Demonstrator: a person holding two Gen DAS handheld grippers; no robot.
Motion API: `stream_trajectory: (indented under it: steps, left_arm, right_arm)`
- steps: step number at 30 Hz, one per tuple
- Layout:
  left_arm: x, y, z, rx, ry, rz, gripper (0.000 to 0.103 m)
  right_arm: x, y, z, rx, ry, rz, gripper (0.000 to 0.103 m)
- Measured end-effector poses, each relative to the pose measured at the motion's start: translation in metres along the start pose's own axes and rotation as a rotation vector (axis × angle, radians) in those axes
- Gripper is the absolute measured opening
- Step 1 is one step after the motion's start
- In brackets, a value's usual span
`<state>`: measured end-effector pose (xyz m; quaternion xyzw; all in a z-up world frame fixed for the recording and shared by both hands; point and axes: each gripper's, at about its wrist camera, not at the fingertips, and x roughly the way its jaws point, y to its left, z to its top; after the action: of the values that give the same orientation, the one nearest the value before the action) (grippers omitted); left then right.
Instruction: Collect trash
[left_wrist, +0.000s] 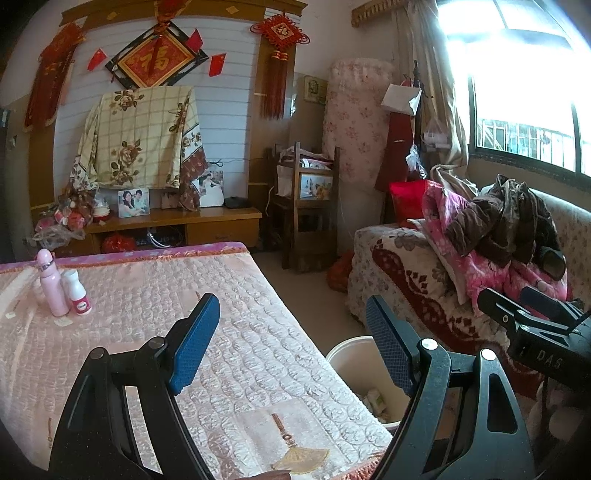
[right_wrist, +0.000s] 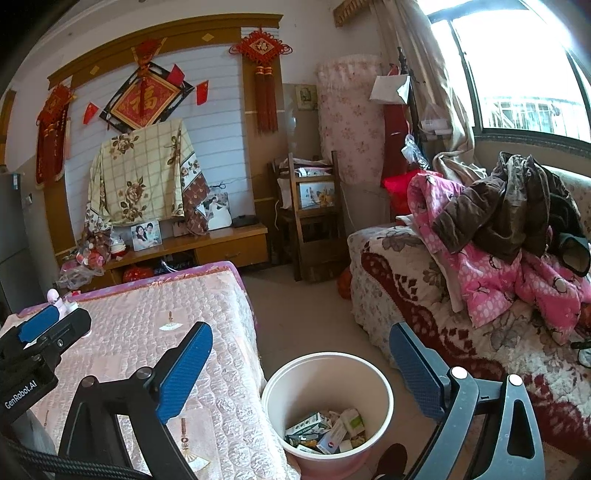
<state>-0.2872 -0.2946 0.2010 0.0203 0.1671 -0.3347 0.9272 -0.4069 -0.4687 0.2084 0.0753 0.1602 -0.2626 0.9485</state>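
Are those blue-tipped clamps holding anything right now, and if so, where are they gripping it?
Nothing is held. The left hand-held gripper and the right hand-held gripper both stand open, with only empty space between their blue fingers.

A lived-in home: sofa (right_wrist: 443, 295) (clothes-heaped), family photo (right_wrist: 146, 235), curtain (right_wrist: 436, 92)

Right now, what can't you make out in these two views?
- Bin, left wrist view: mostly hidden behind the table edge and the left gripper.
- Pink bottle, right wrist view: only its top shows; the other gripper covers the rest.
- Box labels in the bin, right wrist view: too small to read.
- Outside the window: overexposed.
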Motion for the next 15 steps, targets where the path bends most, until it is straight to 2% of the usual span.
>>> stream_trajectory:
  steps: [15]
  left_arm:
    - [0.0055, 0.0061, -0.0035, -0.002, 0.024, 0.003, 0.081]
  right_arm:
    - [0.0077, 0.0016, -0.0061, -0.003, 0.023, 0.001, 0.096]
